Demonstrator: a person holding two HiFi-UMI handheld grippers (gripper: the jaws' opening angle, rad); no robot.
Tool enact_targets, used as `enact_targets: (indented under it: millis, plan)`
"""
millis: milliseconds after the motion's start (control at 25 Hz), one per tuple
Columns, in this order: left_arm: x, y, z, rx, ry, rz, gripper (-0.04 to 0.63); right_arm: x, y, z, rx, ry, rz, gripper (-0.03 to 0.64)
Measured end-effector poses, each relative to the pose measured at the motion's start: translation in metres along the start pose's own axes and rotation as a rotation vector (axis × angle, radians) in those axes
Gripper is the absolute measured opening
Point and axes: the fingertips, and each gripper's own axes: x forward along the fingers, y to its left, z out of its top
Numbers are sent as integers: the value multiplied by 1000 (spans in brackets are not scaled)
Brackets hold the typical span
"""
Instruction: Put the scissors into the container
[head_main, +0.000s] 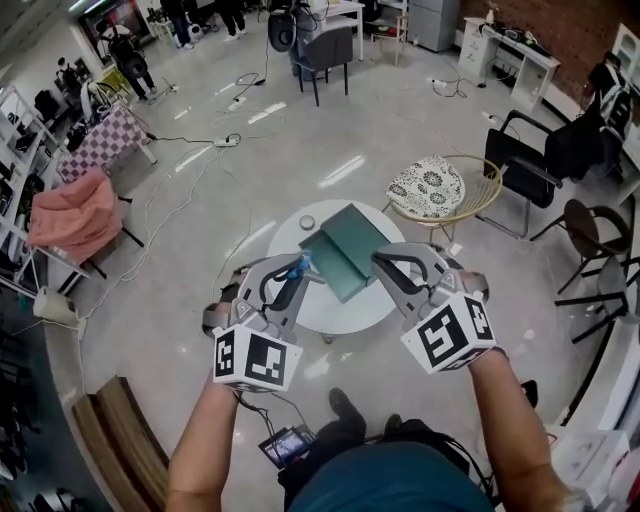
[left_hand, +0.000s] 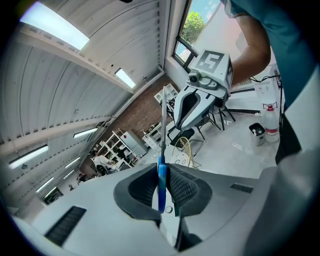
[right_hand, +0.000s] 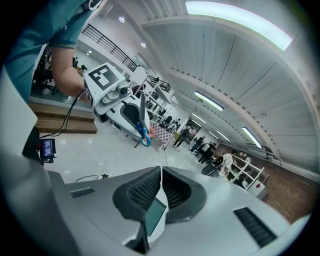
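Holding the scissors (left_hand: 162, 150) by their blue handle, our left gripper (head_main: 300, 268) has its jaws clamped on that handle, and in the left gripper view the closed steel blades run straight out past the pads. In the head view we see the scissors in the air over the round white bench (head_main: 335, 312), at about 9 o'clock from the green container (head_main: 345, 250) and just beside its left edge; we cannot tell whether they touch it. The container lies near the middle of the bench, and a small round grey thing (head_main: 307, 222) sits at its 11 o'clock. Our right gripper (head_main: 378, 262) hovers at the container's 3 o'clock. In the right gripper view its jaws are narrowed to a thin slit with nothing between them, and the green of the container shows just below. Off the bench at 2 o'clock stands a wicker chair (head_main: 435, 190) with a patterned cushion.
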Motion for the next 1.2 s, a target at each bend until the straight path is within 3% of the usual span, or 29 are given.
enact_targets:
  millis: [240,560,1200]
  plan:
    - [2,37,-27,-1,-21,-23,64,40,-9,29,10,13,-16,38]
    - [14,56,-67,-12,-3,-27,64,91,-12,29,12,9,3,38]
    - [101,108,-128,-89,130,30,64,209,-71,-8,-12,-62,163,38]
